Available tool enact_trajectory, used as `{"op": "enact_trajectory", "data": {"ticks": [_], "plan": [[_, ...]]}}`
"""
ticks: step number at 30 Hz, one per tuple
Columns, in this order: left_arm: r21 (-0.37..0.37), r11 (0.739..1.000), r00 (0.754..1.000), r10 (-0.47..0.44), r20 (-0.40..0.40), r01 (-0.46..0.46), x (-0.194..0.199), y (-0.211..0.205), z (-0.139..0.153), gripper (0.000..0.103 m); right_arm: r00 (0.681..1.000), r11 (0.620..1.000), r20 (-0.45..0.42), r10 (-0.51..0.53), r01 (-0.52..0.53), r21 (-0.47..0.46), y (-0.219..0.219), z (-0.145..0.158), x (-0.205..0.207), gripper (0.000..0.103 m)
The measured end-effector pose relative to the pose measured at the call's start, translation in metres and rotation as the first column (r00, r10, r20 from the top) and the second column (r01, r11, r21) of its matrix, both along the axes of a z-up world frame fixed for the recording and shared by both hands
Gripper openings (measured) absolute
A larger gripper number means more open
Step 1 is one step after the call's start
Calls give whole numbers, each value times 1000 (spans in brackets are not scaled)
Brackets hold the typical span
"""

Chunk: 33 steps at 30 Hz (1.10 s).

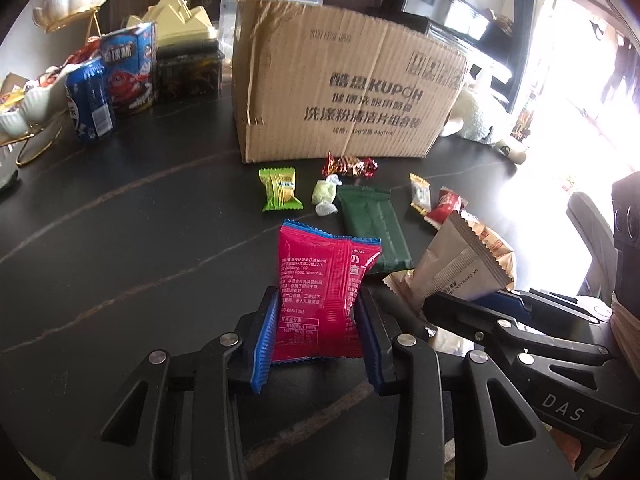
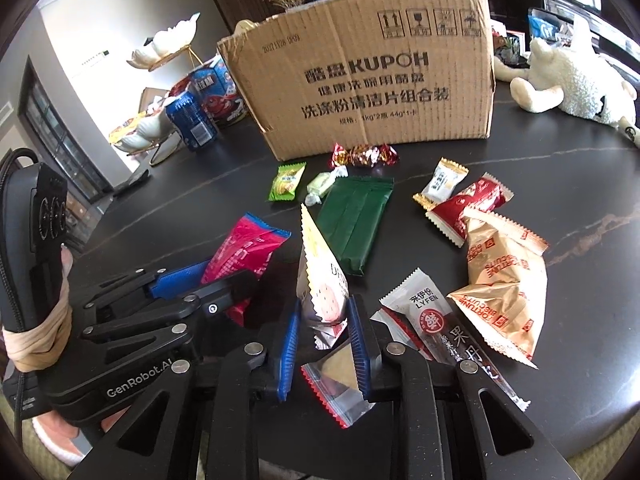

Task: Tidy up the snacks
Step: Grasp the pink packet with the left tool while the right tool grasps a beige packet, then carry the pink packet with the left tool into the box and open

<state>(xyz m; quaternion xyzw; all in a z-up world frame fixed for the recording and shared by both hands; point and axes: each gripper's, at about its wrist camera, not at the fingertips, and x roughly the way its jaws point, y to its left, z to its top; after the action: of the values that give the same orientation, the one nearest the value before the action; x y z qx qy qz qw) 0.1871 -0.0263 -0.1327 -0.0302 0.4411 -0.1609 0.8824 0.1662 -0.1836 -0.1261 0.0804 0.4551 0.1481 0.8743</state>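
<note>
Left gripper clamped on pink packet, right gripper on silver packet, near cardboard box. Slippery foil; could slide out when lifted.

Both cameras ride low over the near edge of the dark tabletop, tilted down and looking across it toward the cardboard box that stands farther in. The left wrist view sits close behind its own fingers; the right wrist view does likewise, just beside it. They share the box, the scattered snacks before it — and each other's gripper at the side.
</note>
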Motion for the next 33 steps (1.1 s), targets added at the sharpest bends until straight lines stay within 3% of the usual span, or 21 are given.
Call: {"op": "enact_trajectory", "data": {"ticks": [8,16,23,33], "plan": [[-8,1000,1000,11,27,-11,-9,1,29,37,998,1000,68,-3,4,-19,-2,23,-10,26],[20,1000,988,7,157,-11,-12,-9,81,37,988,1000,157,-7,11,-25,-9,61,-10,26],[29,1000,970,-2,244,-5,-4,-16,117,37,968,999,249,-19,31,-42,-20,100,-4,26],[21,1000,953,13,302,-20,24,-18,160,37,930,997,367,-32,54,-49,-23,148,25,26]]}}
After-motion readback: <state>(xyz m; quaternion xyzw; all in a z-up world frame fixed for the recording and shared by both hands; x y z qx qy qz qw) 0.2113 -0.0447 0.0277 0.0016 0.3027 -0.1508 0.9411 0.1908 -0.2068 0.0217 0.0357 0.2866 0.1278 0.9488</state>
